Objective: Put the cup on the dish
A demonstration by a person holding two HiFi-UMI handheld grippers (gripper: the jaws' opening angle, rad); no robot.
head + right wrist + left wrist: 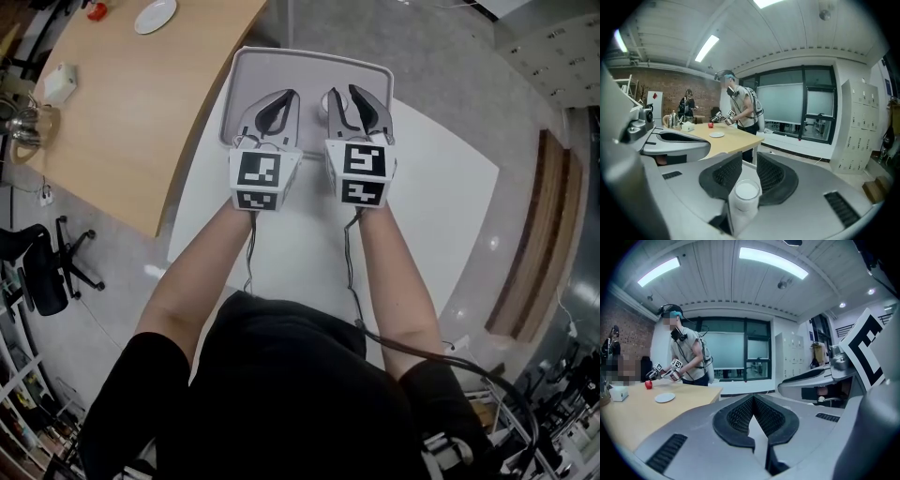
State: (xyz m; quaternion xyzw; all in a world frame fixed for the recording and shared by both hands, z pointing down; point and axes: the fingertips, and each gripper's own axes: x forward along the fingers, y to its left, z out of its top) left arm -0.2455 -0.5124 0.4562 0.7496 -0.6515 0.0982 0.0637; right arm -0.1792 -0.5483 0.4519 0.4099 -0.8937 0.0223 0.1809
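Note:
A small clear cup [746,198] with a white inside sits upright between the dark pads of my right gripper [750,157], which is shut on it. In the head view that gripper [344,93] hovers over a grey rimmed tray [309,64] on the white table [441,187], and its fingers mostly hide the cup. My left gripper [279,96] hangs beside it over the same tray. Its jaws [753,398] meet at the tips and hold nothing. A small white dish [155,14] lies far off on the wooden table [122,103].
At the wooden table another person [686,357] works with grippers near a red apple [648,385] and the white dish [664,398]. A kettle [23,122] and a white box [58,82] stand at its left end. An office chair [47,272] is on the floor.

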